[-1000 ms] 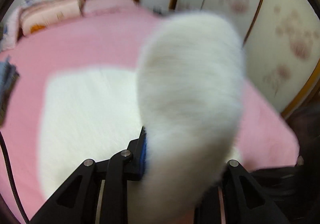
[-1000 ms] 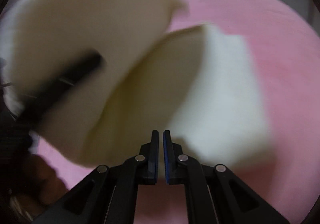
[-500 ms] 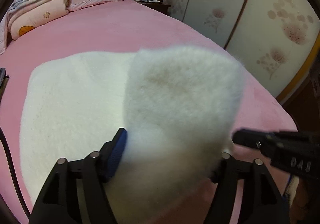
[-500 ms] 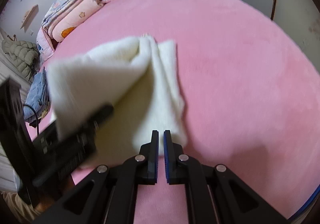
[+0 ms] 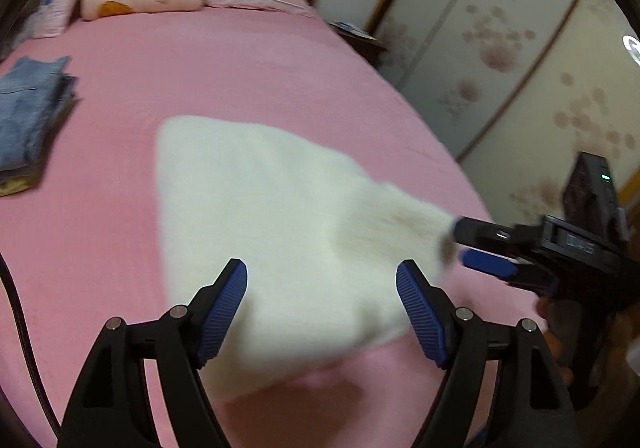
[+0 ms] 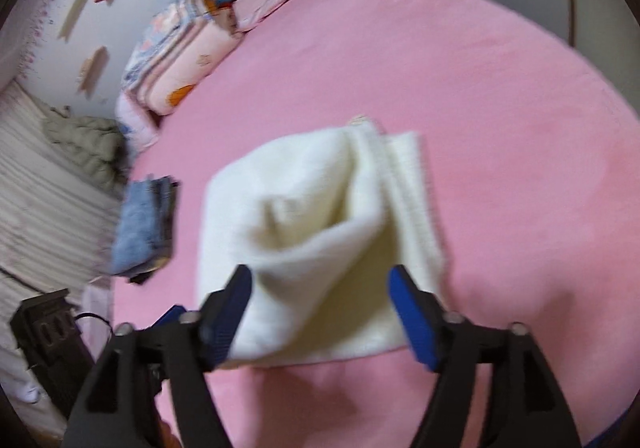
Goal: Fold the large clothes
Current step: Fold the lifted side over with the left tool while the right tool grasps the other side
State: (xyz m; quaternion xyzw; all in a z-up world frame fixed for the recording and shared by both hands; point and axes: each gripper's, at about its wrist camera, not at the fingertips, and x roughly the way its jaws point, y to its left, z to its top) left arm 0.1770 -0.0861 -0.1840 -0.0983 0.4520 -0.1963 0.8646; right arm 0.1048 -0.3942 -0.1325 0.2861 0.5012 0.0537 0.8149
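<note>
**Left wrist view: I am letting go of the fluffy white top**

Left wrist view is showing my left gripper (image 5: pixel 322 302) with its blue fingers (image 5: pixel 224 306) spreading wide and nothing pinched between them. A second ago those fingers were squeezing a fat fold of the white fleece garment (image 5: pixel 276 224). Now that fold is lying down on the pink bed (image 5: pixel 248 68).

My right gripper (image 6: pixel 320 312) is opening up too. A moment ago its jaws were pressed together; now they are standing far apart with only air between them. In the left view its tips are sitting right at the garment's edge, too blurry to tell if they are touching.

The garment is resting near the foot of the bed, doubled over, with one puffy layer still bulging up. A folded stack of jeans (image 6: pixel 140 224) is waiting off to the side.

I am thinking this fold is done, and the bump may need a pat flat next.
</note>
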